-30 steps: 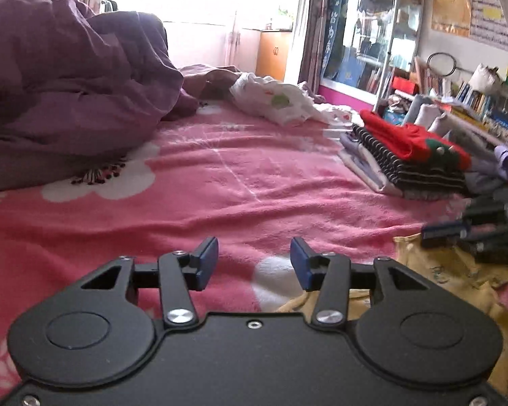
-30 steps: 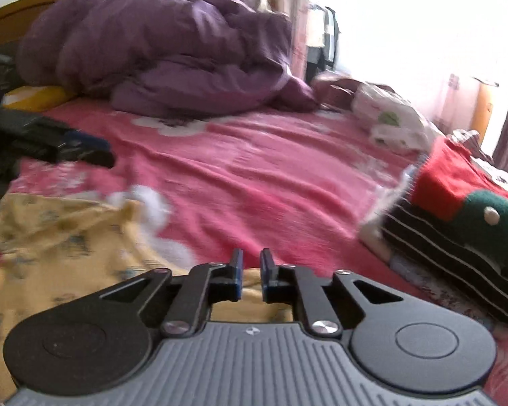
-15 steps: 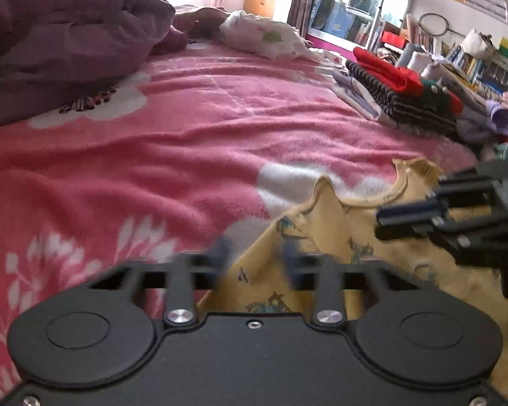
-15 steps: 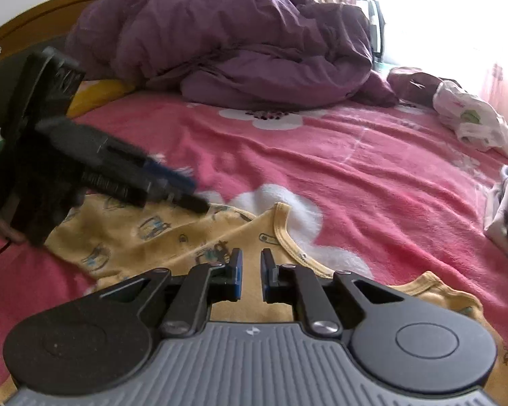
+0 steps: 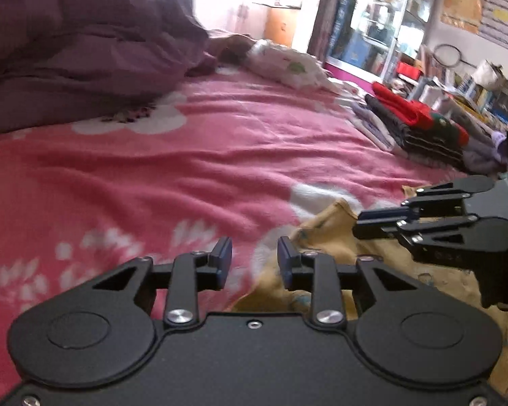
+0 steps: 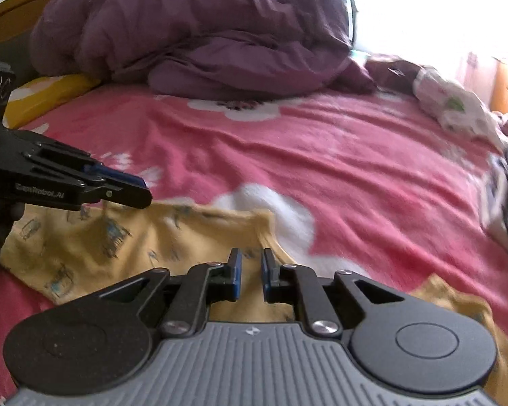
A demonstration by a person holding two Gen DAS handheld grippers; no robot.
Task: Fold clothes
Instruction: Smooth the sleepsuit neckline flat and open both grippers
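Observation:
A yellow printed shirt (image 6: 125,237) lies crumpled on the pink flowered blanket (image 6: 321,155); it also shows in the left wrist view (image 5: 328,233). My left gripper (image 5: 254,258) is open and empty, just above the shirt's left edge. My right gripper (image 6: 250,270) has its jaws slightly apart with nothing between them, hovering over the shirt's neckline. Each gripper appears in the other's view: the right one (image 5: 362,223) and the left one (image 6: 135,191), both over the shirt.
A purple duvet (image 6: 193,30) is heaped at the bed's head. A stack of folded clothes (image 5: 420,128) with a red garment on top sits at the right edge. A white plastic bag (image 5: 288,64) lies further back. Shelves and a cabinet stand beyond the bed.
Both grippers have shifted over the yellow shirt, which now lies more bunched. The left gripper stays open; the right jaws have parted a little.

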